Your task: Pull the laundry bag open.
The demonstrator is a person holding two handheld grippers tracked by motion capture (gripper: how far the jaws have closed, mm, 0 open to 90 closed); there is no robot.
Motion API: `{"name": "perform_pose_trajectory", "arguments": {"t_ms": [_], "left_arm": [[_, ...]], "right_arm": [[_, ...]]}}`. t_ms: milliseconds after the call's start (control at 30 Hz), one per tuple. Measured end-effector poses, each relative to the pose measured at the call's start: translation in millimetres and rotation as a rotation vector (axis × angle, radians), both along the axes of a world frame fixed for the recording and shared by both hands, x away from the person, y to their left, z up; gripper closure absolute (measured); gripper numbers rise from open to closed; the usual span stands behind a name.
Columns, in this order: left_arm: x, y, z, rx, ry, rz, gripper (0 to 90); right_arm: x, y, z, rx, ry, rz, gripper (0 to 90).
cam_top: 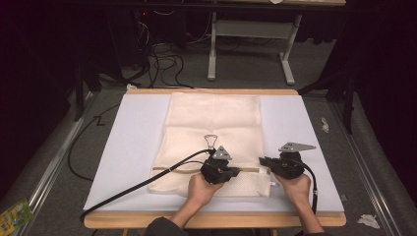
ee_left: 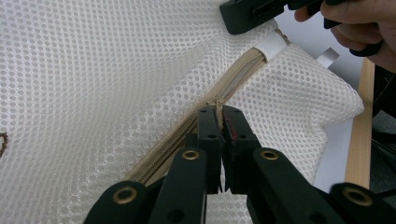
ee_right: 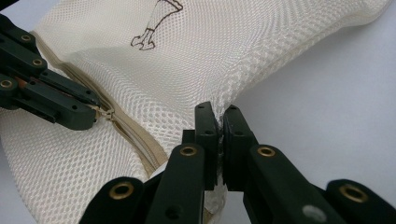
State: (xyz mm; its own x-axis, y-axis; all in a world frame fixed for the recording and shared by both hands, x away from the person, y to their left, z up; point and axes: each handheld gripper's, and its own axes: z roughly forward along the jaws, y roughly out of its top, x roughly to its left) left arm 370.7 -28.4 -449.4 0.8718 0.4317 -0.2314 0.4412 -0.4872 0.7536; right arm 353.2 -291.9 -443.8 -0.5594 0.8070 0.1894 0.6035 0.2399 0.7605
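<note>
A cream mesh bag (cam_top: 214, 118) lies flat on the white mat (cam_top: 133, 147), with a beige zipper (cam_top: 182, 169) running across its near end. My left gripper (cam_top: 236, 171) sits on that zipper line, its jaws shut on the zipper pull (ee_right: 106, 113). In the left gripper view its tips (ee_left: 219, 112) pinch the slider where the zipper (ee_left: 238, 74) runs away to the white tab at the end. My right gripper (cam_top: 263, 160) is just to the right, shut on the bag's mesh edge (ee_right: 217, 112) near the zipper's end.
The mat covers a wooden table whose front edge (cam_top: 211, 220) lies just under the person's forearms. A black cable (cam_top: 128, 191) trails left from the left gripper. A brown printed motif (cam_top: 211, 141) marks the bag's middle. Behind the table stand a grey frame (cam_top: 248, 49) and floor cables.
</note>
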Motion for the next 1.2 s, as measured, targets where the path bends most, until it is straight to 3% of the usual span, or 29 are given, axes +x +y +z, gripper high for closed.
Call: {"name": "perform_pose_trajectory", "arguments": {"t_ms": [200,767,1200], "left_arm": [[1.4,4.9,-4.9,-0.019,0.021,0.009,87.0],[1.0,18.5,-2.4,-0.011,0.008,0.029,87.0],[2.4,34.0,-3.0,-0.040,0.023,0.056,87.0]], "right_arm": [[-0.4,0.0,-0.1,-0.008,0.003,-0.004,88.1],[0.4,-1.3,-1.0,-0.002,0.003,-0.013,88.1],[0.9,-1.6,-1.0,-0.009,0.003,-0.019,88.0]]}}
